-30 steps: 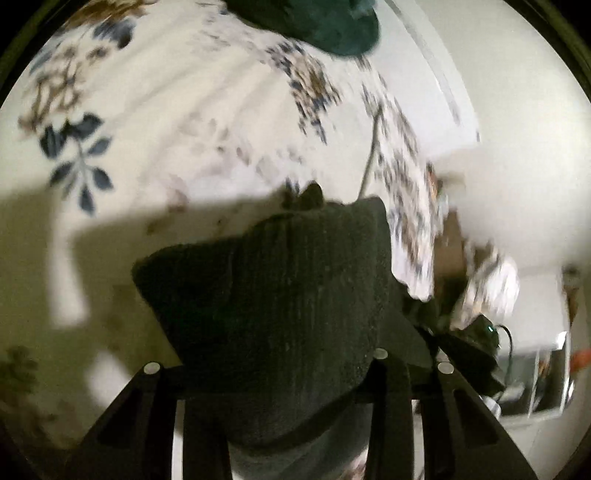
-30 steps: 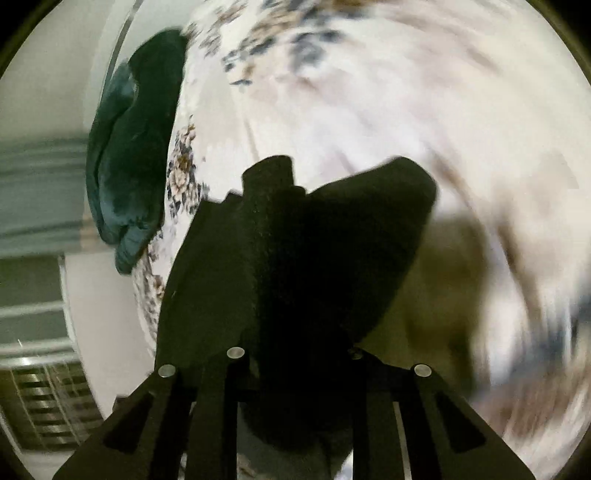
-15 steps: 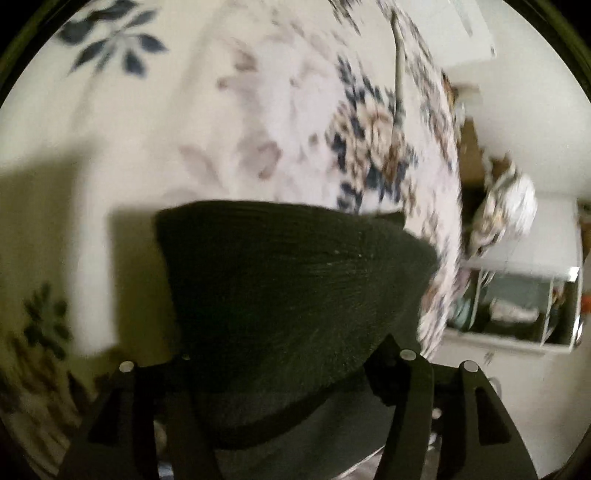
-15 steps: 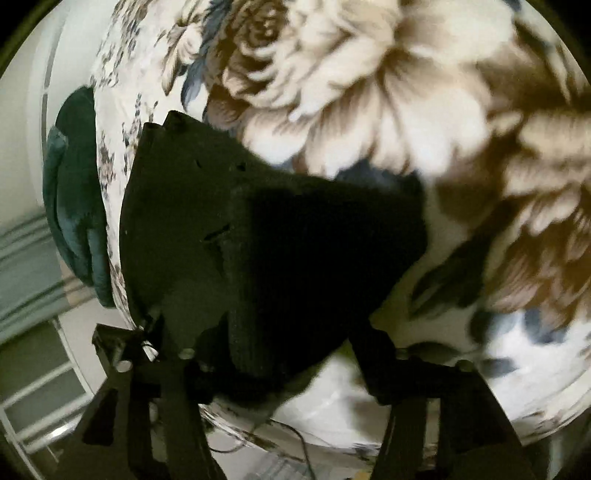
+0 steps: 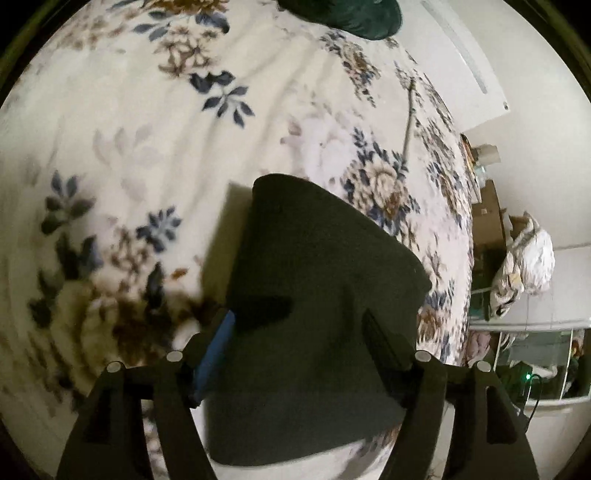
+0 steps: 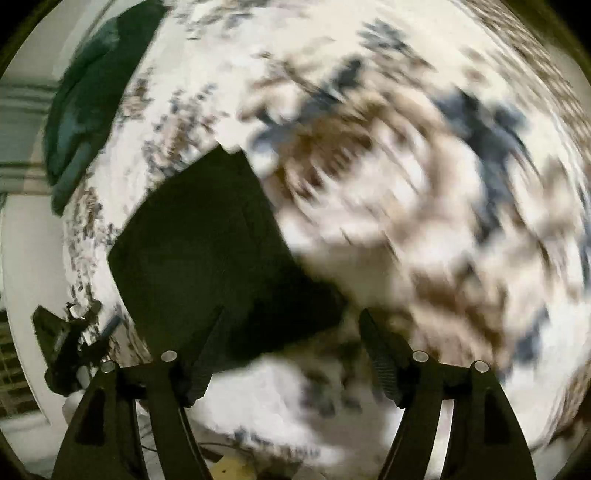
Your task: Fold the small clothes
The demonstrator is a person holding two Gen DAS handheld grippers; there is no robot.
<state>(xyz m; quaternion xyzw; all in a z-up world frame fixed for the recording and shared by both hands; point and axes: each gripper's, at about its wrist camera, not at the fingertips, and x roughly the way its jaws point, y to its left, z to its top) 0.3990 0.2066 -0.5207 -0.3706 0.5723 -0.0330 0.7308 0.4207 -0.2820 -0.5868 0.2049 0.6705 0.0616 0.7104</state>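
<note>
Bedding with brown and navy flowers (image 5: 155, 122) fills our view, a dark green cloth (image 5: 354, 14) at its far edge, white walls and cluttered shelves (image 5: 524, 343) beyond. Half a second ago both claws pinched the black knit garment (image 5: 317, 295); now our left gripper (image 5: 299, 343) and right gripper (image 6: 291, 339) stand spread, and it lies flat on the bed.

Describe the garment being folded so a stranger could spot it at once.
Look at the floral bedspread with blue and brown flowers. Near its close edge lies the black knit garment, flat, between the open fingers of the left gripper. Unlike the dark green cloth bunched at the bed's far edge, it is black and neatly squared.
</note>
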